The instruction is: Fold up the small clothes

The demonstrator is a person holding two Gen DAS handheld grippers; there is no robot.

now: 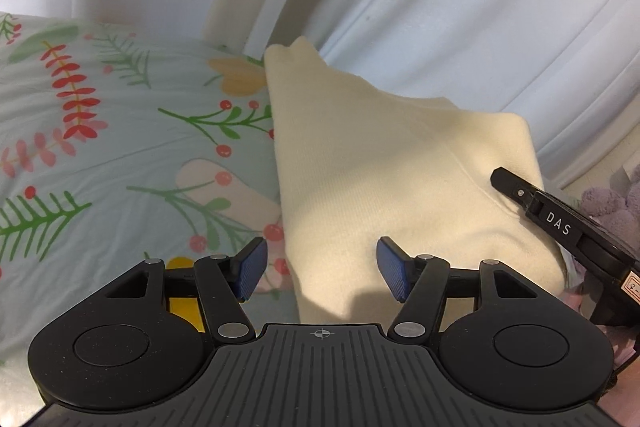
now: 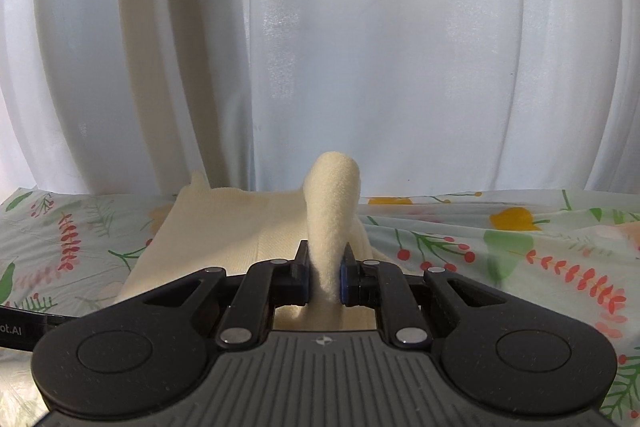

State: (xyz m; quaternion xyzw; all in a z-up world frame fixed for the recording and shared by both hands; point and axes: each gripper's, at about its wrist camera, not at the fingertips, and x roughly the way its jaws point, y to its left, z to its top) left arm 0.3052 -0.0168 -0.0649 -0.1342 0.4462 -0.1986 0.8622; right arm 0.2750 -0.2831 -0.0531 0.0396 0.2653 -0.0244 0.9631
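Note:
A cream knit garment (image 1: 380, 155) lies on the floral bedsheet (image 1: 100, 131), partly folded, with one corner pointing toward the curtain. My left gripper (image 1: 322, 271) is open over the garment's near left edge, and its blue pads (image 1: 394, 273) stand wide apart without pressing the cloth. In the right wrist view, my right gripper (image 2: 324, 275) is shut on a bunched fold of the garment (image 2: 224, 223), which stands up in a rounded hump between the pads. The same gripper (image 1: 504, 179) enters the left wrist view from the right, its tip at the garment's right edge.
A white curtain (image 2: 360, 47) hangs close behind the bed along its far edge. A purple fluffy thing (image 1: 608, 203) sits at the right edge of the left wrist view. Floral sheet (image 2: 520, 247) extends to both sides of the garment.

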